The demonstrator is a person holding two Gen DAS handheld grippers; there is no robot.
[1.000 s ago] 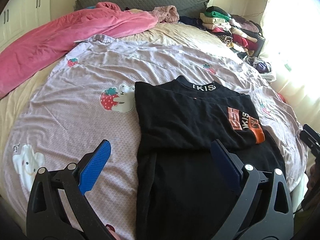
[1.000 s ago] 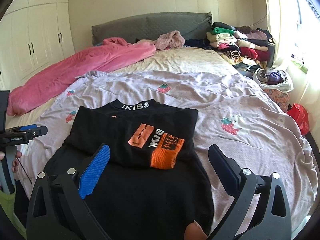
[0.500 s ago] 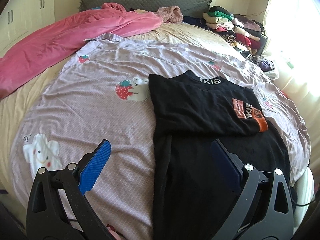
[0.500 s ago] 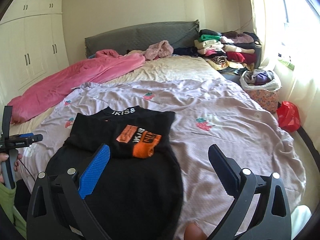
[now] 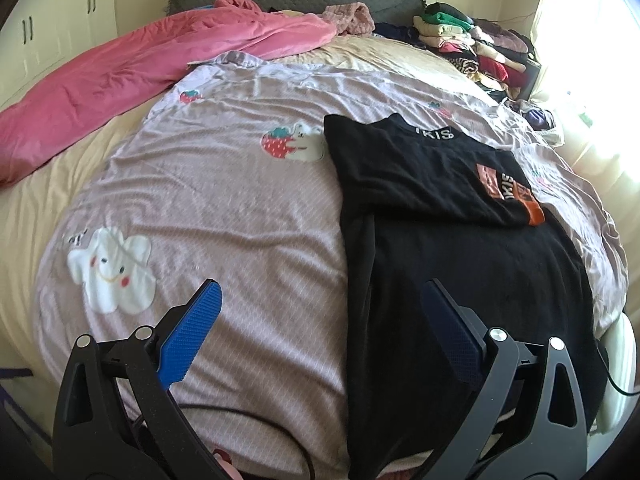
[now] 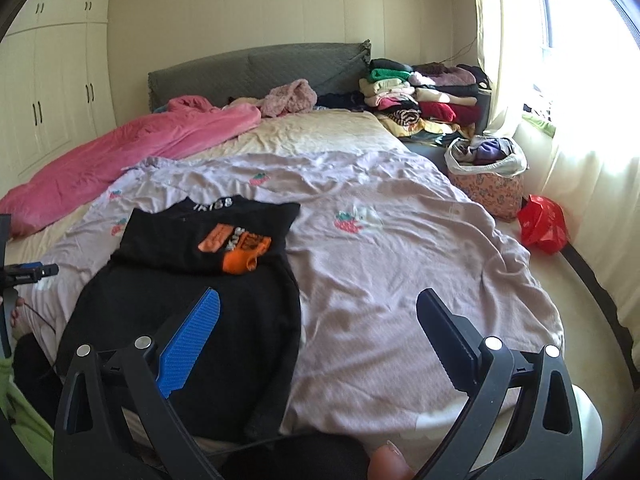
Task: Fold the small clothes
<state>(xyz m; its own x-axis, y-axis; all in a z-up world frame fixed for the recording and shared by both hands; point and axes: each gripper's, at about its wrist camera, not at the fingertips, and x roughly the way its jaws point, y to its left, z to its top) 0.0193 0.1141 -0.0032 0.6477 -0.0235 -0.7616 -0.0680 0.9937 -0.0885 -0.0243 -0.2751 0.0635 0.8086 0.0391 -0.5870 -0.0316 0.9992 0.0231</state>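
- A black shirt (image 5: pixel 452 240) is lying flat on a lilac bedspread (image 5: pixel 224 208), its top part already folded down over the body, likely readying another fold.
- The left gripper (image 5: pixel 320 320) is hovering over the shirt's left edge, fingers spread apart, holding nothing.
- The right gripper (image 6: pixel 318 324) is hovering beside the shirt's right edge, likewise spread and empty.

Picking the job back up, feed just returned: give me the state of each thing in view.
Black shirt: flat on bedspread, sleeves folded in.
Left claw: open, empty.
Right claw: open, empty.
Pink quilt: bunched, unfolded.
Clothes stack: folded, piled.
Wardrobe doors: shut.
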